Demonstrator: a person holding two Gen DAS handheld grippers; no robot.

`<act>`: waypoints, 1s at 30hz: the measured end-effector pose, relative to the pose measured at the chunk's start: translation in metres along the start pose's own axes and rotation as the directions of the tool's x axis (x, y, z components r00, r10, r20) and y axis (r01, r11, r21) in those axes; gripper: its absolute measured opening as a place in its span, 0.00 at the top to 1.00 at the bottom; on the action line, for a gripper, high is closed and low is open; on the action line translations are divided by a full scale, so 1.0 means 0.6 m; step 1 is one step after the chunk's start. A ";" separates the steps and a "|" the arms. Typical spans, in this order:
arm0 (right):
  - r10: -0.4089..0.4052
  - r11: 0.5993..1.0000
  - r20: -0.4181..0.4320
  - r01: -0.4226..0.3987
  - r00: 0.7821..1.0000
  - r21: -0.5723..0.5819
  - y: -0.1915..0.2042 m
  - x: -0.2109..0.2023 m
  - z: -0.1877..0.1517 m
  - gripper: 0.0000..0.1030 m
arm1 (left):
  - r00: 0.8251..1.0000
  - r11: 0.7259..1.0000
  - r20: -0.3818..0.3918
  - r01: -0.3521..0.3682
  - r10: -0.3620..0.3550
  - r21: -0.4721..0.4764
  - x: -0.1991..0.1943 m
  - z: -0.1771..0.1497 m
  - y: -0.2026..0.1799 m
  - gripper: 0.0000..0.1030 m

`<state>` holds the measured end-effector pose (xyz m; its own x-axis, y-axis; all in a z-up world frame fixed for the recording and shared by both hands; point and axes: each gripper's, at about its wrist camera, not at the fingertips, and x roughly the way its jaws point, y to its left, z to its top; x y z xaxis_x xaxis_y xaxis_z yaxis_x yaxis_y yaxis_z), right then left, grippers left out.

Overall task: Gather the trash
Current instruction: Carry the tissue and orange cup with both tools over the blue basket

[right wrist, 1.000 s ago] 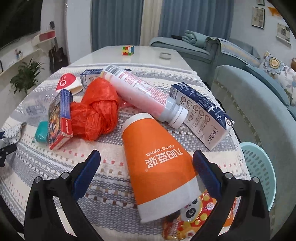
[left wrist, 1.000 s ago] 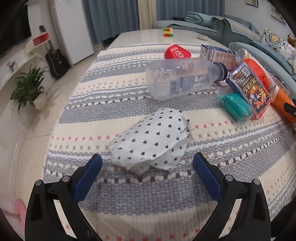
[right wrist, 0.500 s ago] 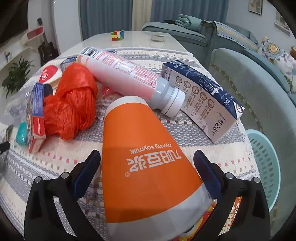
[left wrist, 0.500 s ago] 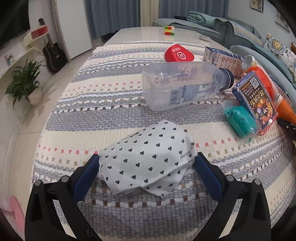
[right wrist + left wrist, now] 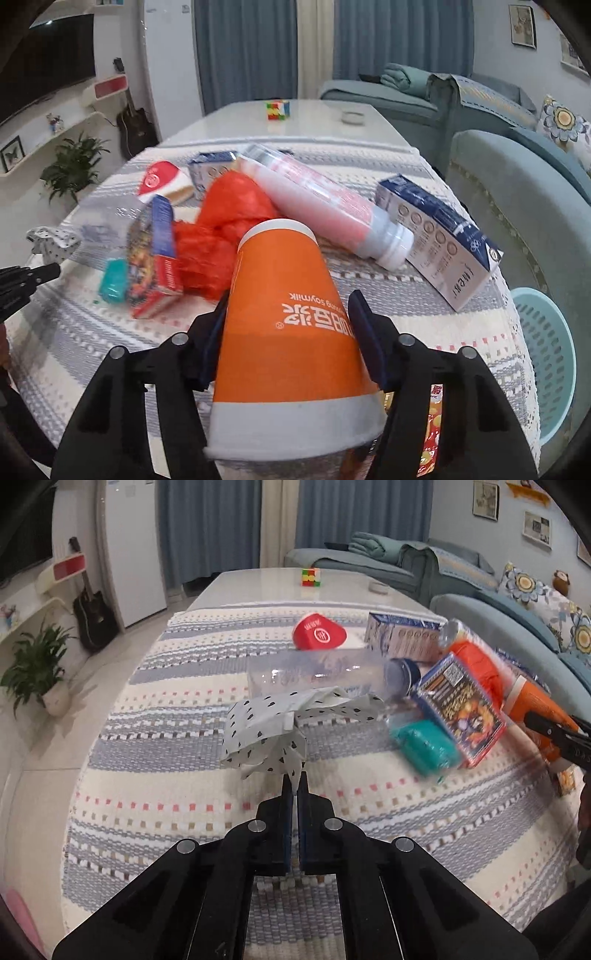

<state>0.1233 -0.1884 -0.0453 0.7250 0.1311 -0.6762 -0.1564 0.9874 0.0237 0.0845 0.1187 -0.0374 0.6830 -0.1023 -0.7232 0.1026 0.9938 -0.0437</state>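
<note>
Pinching only a corner of the heart-print wrapper [image 5: 284,723], the left tongs [image 5: 294,782] risk dropping it, while the right tongs [image 5: 288,314], clenched on the tapered orange soymilk cup [image 5: 284,321], may let it slide forward.

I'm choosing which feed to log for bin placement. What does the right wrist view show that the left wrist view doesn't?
Only the right wrist view: the teal basket off the table's edge, and the right gripper clamping the orange cup.

Only the left: the left gripper pinching the dotted napkin.

Both: the pink bottle and red bag.
</note>
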 end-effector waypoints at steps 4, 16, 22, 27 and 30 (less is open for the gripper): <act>0.018 0.999 0.024 -0.019 1.000 0.031 -0.006 -0.015 0.009 0.43 | 1.000 0.998 0.009 0.029 -0.029 -0.057 -0.003 0.005 0.013 0.99; 0.079 0.971 0.078 -0.094 0.994 0.220 -0.047 -0.048 0.013 0.43 | 0.993 0.995 0.070 0.086 -0.090 0.057 -0.028 0.031 -0.088 0.99; 0.043 0.979 0.100 -0.061 0.994 0.193 -0.066 -0.078 0.001 0.43 | 0.988 0.985 0.090 0.109 -0.122 0.136 -0.031 0.033 -0.164 0.99; 0.035 0.979 0.116 -0.058 0.993 0.195 -0.089 -0.104 -0.010 0.43 | 0.982 0.980 0.095 0.153 -0.166 0.129 -0.029 0.045 -0.213 0.99; 0.026 0.981 0.125 -0.049 0.992 0.186 -0.102 -0.119 -0.017 0.43 | 0.974 0.974 0.107 0.182 -0.197 0.136 -0.034 0.053 -0.247 0.99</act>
<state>0.0742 -0.2591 -0.0059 0.7991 0.1668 -0.5776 -0.0642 0.9789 0.1939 0.0784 -0.0279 0.0057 0.7226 -0.3006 -0.6225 0.3230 0.9430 -0.0805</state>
